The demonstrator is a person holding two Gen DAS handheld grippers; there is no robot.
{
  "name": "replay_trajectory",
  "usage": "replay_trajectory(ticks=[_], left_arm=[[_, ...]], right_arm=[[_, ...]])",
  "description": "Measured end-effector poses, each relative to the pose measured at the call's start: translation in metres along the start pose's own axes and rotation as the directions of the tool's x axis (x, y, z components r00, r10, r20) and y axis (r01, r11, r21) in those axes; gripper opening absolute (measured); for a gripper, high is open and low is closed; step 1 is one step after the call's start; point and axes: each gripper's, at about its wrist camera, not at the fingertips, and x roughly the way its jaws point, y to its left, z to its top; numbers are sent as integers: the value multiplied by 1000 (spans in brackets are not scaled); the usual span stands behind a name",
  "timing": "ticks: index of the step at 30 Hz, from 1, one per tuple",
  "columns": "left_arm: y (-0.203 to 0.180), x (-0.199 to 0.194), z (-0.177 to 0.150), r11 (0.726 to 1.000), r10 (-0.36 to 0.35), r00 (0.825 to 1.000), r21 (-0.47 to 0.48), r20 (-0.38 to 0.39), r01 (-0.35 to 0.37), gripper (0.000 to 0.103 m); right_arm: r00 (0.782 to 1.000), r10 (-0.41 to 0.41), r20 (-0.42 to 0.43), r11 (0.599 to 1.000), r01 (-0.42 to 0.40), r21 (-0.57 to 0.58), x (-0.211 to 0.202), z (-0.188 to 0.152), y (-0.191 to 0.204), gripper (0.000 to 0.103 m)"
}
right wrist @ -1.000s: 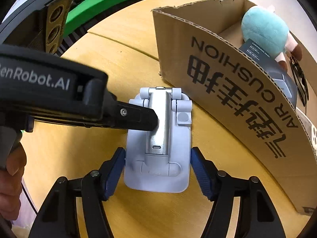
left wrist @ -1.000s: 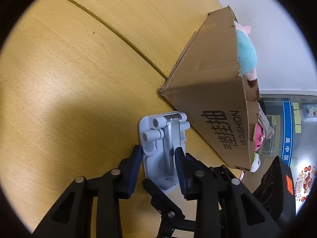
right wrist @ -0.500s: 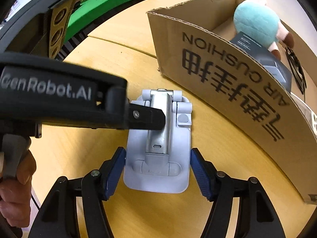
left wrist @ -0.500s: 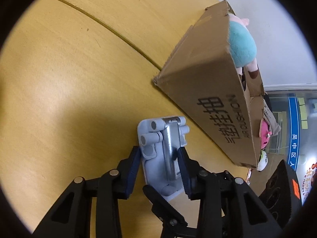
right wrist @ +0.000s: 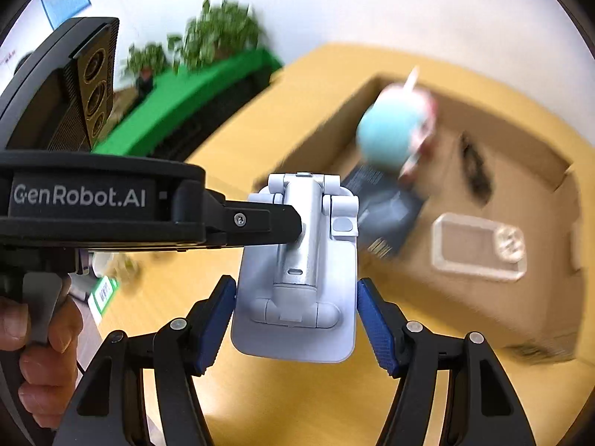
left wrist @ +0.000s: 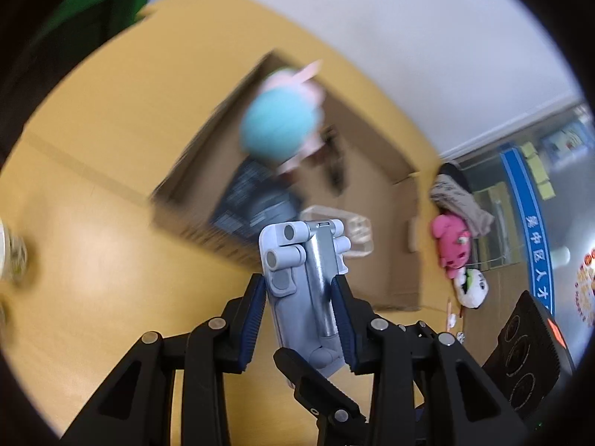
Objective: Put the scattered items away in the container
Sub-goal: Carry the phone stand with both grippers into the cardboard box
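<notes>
The stand point(right wrist: 297, 271), pinched by both the left gripper point(left wrist: 299, 319) and right gripper point(right wrist: 297, 319) above the worktop point(right wrist: 290, 401) at frame centre, could twist loose short of the box point(right wrist: 539, 297) if either pulls unevenly.

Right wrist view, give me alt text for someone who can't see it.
Two grippers hold a pale folding phone stand above a wooden table: the right gripper across its base, the left gripper on its metal arm. Behind it, blurred, is an open cardboard box holding a teal plush toy.
</notes>
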Motion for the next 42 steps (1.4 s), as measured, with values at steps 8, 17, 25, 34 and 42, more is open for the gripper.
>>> replay_trajectory(ticks=[8, 17, 25, 34, 42], left_arm=[[-134, -19, 53, 965, -101, 993, 249, 57, 84, 35], [-233, 16, 117, 895, -163, 986, 424, 23, 138, 35], [-235, 78, 166, 887, -167, 985, 429, -43, 169, 35], [-229, 179, 207, 881, -147, 975, 425, -168, 206, 35], [-195, 271, 198, 898, -81, 950, 391, -301, 200, 35]], right_arm=[[967, -123, 221, 991, 109, 74, -103, 88, -64, 71], [912, -259, 319, 957, 197, 213, -149, 148, -143, 71], [918, -287, 274, 937, 210, 281, -125, 181, -188, 71], [938, -303, 166, 905, 229, 359, -60, 204, -260, 71], [959, -281, 40, 878, 241, 414, 12, 181, -305, 71]])
